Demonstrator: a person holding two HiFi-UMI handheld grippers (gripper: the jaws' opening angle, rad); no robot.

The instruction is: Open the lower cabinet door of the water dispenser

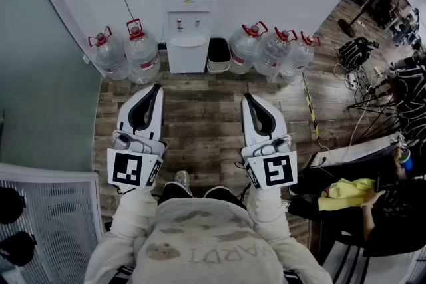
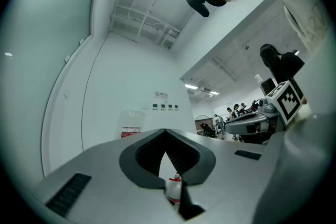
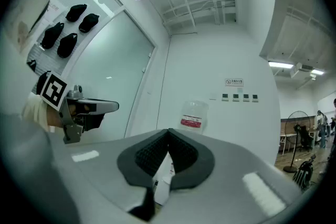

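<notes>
The white water dispenser [image 1: 190, 16] stands against the far wall, an upturned bottle on top and its lower cabinet door [image 1: 187, 55] closed. Both grippers hover over the wooden floor well short of it, pointing toward it. My left gripper [image 1: 157, 87] is shut with nothing in it, and so is my right gripper [image 1: 247, 97]. In the left gripper view the left gripper [image 2: 165, 131] shows its jaws meeting at the tip, with the dispenser's bottle [image 2: 131, 126] beyond. In the right gripper view the right gripper [image 3: 169, 130] is also closed, the dispenser's bottle [image 3: 192, 115] above it.
Large water jugs stand on the floor left [image 1: 126, 53] and right [image 1: 273, 50] of the dispenser, with a black bin [image 1: 218, 54] beside it. A yellow-black pole [image 1: 309, 106], cables [image 1: 356, 76] and a seated person [image 1: 373, 199] are at the right. A white mesh panel [image 1: 46, 223] is at the left.
</notes>
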